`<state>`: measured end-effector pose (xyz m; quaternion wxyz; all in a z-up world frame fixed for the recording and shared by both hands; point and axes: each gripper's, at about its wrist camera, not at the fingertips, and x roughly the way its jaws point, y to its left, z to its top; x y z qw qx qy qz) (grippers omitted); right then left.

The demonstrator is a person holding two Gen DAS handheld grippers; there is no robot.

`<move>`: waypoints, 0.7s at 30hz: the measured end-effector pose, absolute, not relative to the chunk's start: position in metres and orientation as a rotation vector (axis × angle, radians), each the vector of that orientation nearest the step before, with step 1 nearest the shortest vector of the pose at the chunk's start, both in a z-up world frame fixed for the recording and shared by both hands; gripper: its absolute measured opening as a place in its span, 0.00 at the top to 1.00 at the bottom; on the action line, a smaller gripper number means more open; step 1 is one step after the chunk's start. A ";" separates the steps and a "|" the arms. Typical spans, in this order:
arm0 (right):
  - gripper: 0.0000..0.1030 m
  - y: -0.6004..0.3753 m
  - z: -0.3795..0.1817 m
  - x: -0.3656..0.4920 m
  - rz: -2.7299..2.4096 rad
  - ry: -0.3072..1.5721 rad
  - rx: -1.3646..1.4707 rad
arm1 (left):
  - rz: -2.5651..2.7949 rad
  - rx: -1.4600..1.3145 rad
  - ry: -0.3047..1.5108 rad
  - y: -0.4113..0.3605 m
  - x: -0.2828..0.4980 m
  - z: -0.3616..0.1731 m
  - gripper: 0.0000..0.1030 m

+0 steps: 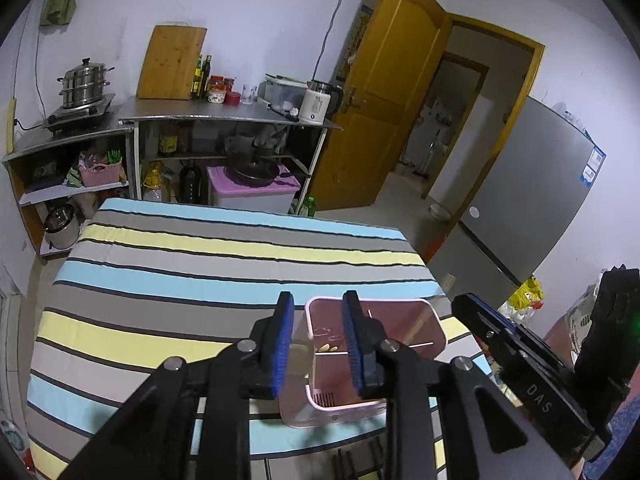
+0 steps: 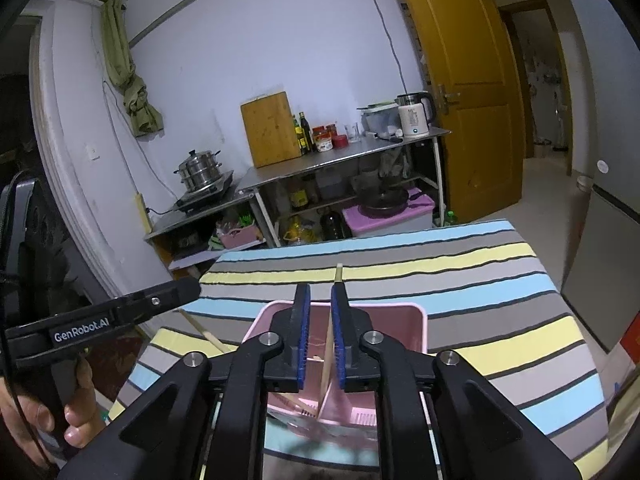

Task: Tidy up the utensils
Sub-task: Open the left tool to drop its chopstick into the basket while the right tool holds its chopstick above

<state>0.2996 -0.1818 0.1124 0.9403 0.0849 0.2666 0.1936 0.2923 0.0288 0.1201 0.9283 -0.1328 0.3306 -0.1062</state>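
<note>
A: What fills the room?

B: A white-walled kitchen with a yellow door (image 1: 384, 92), steel shelving (image 1: 224, 120), and a striped-cloth surface (image 1: 200, 280).

A: And on it?

B: A pink utensil holder (image 1: 400, 332) near the front edge. Left tongs (image 1: 318, 340) stand parted over its rim, empty. Right tongs (image 2: 320, 340) stand slightly parted around a chopstick (image 2: 330, 336) standing in the holder.
</note>
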 end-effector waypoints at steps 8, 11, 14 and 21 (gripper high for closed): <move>0.89 -0.190 0.122 0.280 0.404 0.522 0.173 | -0.211 -0.278 0.637 0.038 0.268 0.133 0.71; 0.89 -0.191 0.122 0.277 0.405 0.528 0.178 | -0.215 -0.272 0.631 0.038 0.257 0.132 0.70; 0.88 -0.195 0.116 0.280 0.401 0.556 0.191 | -0.222 -0.267 0.633 0.038 0.248 0.130 0.70; 0.88 -0.190 0.092 0.303 0.402 0.649 0.204 | -0.242 -0.256 0.642 0.041 0.237 0.117 0.70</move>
